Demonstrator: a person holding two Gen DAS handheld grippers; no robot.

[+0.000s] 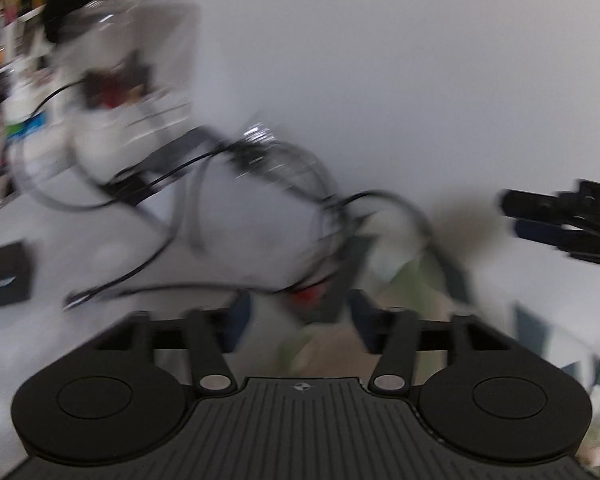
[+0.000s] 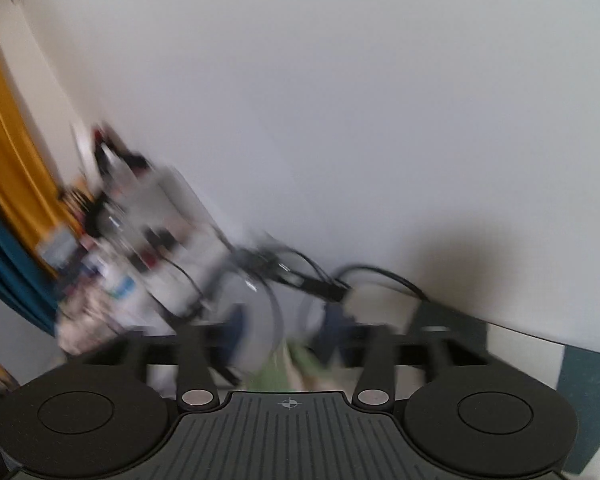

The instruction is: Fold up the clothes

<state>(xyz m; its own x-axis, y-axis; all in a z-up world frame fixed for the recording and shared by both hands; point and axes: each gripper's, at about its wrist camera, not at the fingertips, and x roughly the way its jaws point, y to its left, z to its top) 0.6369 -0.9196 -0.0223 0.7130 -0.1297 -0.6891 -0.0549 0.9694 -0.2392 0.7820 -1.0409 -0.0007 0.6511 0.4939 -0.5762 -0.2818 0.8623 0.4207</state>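
Both views are smeared by motion. A pale green and beige garment (image 1: 412,280) lies on the white table just beyond and under my left gripper (image 1: 300,312). Its blue-padded jaws stand apart, and no pad presses on the cloth. My right gripper (image 1: 516,216) pokes in from the right edge of the left wrist view. In the right wrist view, my right gripper (image 2: 285,326) also has its jaws apart. A strip of the green garment (image 2: 276,376) shows low between them, and I cannot tell if it touches them.
Black cables (image 1: 172,240) loop over the table ahead. A small black box (image 1: 6,276) sits at the left. Blurred clutter with clear containers (image 1: 112,60) stands at the back left against a white wall. Yellow and teal bands (image 2: 4,160) run down the left edge.
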